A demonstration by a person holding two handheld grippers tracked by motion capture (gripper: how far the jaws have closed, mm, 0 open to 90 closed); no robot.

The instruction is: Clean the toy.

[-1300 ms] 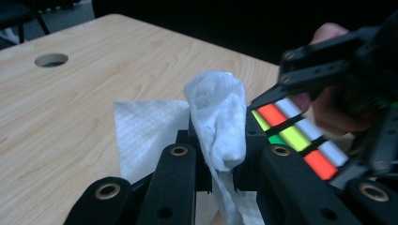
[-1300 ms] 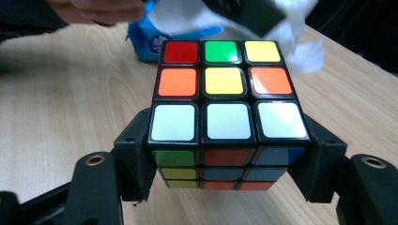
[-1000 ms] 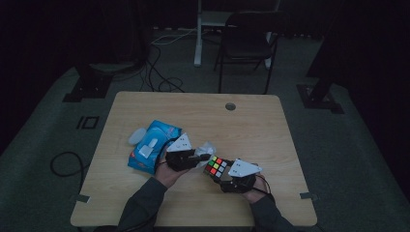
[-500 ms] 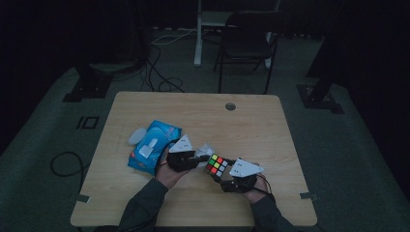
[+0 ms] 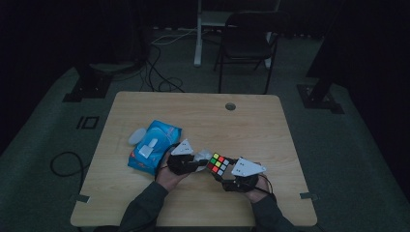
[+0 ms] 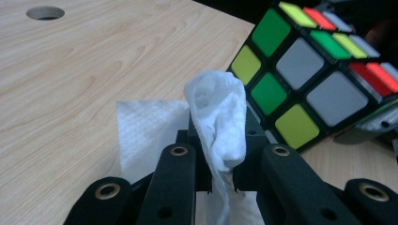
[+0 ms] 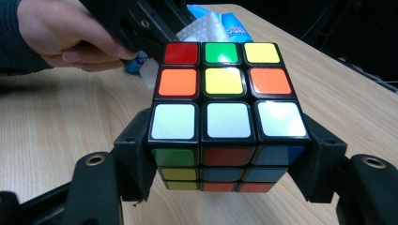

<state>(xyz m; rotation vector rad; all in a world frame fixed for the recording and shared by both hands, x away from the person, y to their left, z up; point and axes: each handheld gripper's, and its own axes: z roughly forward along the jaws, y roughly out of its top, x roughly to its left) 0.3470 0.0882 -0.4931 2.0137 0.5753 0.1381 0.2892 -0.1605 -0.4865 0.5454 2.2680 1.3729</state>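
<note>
A scrambled puzzle cube [image 7: 223, 117] with coloured stickers sits between the jaws of my right gripper [image 7: 225, 159], which is shut on its two sides and holds it just above the table. In the high view the cube [image 5: 218, 164] is near the table's front middle, with the right gripper [image 5: 231, 180] behind it. My left gripper [image 6: 220, 159] is shut on a crumpled white wipe [image 6: 220, 122], whose bunched end stands close to the cube's [image 6: 305, 84] side. From above, the left gripper [image 5: 196, 162] and the wipe [image 5: 203, 155] lie just left of the cube.
A blue pack of wipes [image 5: 153, 146] lies left of the hands, with a pale round lid [image 5: 136, 136] beside it. A cable hole [image 5: 230, 106] is at the table's [image 5: 270, 125] far side. A chair [image 5: 246, 43] stands beyond the table.
My left gripper with the wipe has sunk a little toward the table beside the cube. The right gripper and the cube have stayed put.
</note>
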